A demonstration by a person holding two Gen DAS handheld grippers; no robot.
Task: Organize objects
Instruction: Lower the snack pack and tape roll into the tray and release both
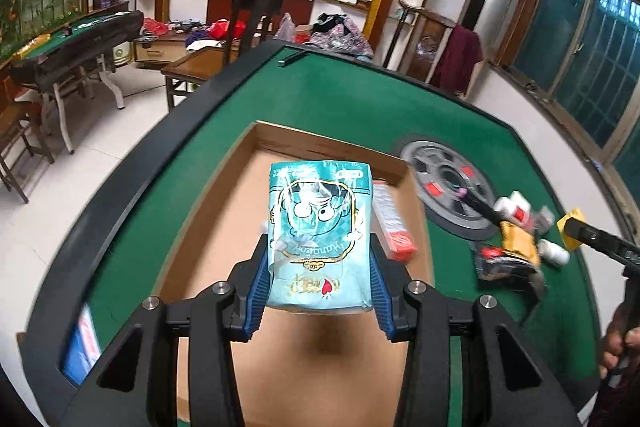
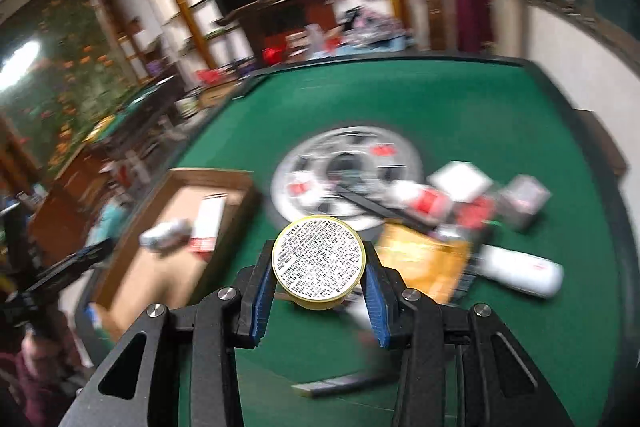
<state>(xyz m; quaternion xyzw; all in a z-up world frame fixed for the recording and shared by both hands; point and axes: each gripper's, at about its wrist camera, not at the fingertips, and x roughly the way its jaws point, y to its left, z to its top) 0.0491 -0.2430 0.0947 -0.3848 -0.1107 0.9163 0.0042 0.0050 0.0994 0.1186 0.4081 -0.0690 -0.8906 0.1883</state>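
left gripper [image 1: 320, 267] is clamped part-closed on a teal packet [image 1: 318, 235] above the cardboard box [image 1: 208, 227] at frame centre, right gripper [image 2: 318, 267] likewise pinches a round yellow tin [image 2: 319, 259] by its curved rim over the green table [image 2: 520, 347]; the tin risks slipping free.

Table: a green table [image 1: 360, 107] with a dark rim fills the middle of both views.
Box: a flat brown cardboard box [image 1: 256, 163] lies on it, centre-left.
Round disc: a silver disc [image 1: 448, 183] sits in the felt, right of the box.
Pile: small packets [image 2: 460, 223] and a white bottle [image 2: 524, 273] lie at the right.
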